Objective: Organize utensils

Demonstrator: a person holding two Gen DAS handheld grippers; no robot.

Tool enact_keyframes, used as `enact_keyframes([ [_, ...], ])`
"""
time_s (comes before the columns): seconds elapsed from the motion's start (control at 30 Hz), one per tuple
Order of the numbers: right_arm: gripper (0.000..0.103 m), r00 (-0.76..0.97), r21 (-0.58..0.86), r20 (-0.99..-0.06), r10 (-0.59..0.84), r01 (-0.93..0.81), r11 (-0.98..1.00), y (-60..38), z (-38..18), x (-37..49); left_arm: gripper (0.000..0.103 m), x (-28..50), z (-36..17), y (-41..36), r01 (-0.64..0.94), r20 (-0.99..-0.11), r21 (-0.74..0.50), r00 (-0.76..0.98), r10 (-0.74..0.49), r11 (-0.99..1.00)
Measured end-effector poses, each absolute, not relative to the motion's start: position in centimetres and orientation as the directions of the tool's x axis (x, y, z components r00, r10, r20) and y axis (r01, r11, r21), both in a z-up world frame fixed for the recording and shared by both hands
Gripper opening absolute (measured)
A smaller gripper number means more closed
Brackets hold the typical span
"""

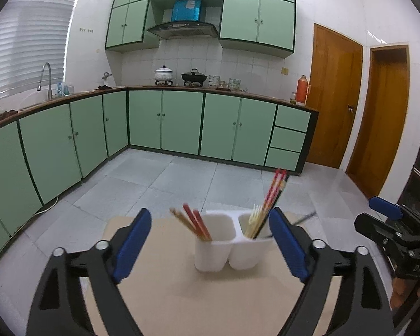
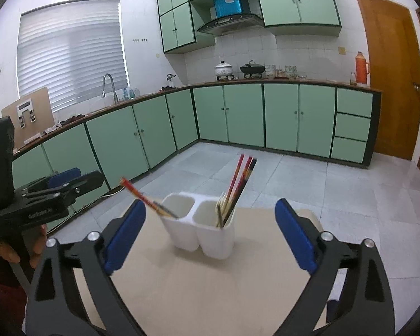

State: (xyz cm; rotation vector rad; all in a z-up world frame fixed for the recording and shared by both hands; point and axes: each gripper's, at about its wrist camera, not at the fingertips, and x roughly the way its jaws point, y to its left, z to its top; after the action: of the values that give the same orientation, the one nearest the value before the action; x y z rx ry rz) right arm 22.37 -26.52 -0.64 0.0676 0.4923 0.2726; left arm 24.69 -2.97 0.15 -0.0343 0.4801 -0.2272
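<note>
A white two-compartment utensil holder (image 1: pixel 226 245) (image 2: pixel 201 228) stands on a small beige table (image 1: pixel 182 294) (image 2: pixel 238 280). Its left compartment holds red and pale chopsticks (image 1: pixel 194 222) (image 2: pixel 147 198) that lean left. Its right compartment holds long red and black chopsticks (image 1: pixel 273 196) (image 2: pixel 239 184) and a pale fork (image 1: pixel 255 218). My left gripper (image 1: pixel 210 243) is open and empty, with the holder between and just beyond its blue fingers. My right gripper (image 2: pixel 210 232) is open and empty, also facing the holder. Each gripper shows at the edge of the other's view.
Green kitchen cabinets (image 1: pixel 165 120) line the far walls, with a sink tap (image 2: pixel 107 86), pots (image 2: pixel 224 70) and an orange thermos (image 2: pixel 361 67) on the counter. Wooden doors (image 1: pixel 336 92) stand at the right. Grey tiled floor (image 2: pixel 294 179) lies beyond the table.
</note>
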Motion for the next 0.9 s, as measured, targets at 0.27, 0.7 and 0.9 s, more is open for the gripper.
enact_keyframes([
  [0.27, 0.098, 0.834, 0.116, -0.489, 0.256, -0.229, 0.966, -25.2, -1.3, 19.3, 0.097, 20.9, 0.0, -3.2, 0.192, -0.444, -0.064, 0.873, -0.201, 0.979],
  [0.7, 0.098, 0.824, 0.164, -0.477, 0.307, -0.260, 0.952, -24.9, 0.3, 16.1, 0.097, 16.8, 1.2, -3.0, 0.212, -0.421, -0.054, 0.881, -0.215, 0.976],
  [0.9, 0.098, 0.830, 0.155, -0.466, 0.307, -0.265, 0.952, -25.0, 0.9, 15.5, 0.097, 15.7, 1.7, -3.2, 0.218, -0.407, -0.050, 0.887, -0.219, 0.975],
])
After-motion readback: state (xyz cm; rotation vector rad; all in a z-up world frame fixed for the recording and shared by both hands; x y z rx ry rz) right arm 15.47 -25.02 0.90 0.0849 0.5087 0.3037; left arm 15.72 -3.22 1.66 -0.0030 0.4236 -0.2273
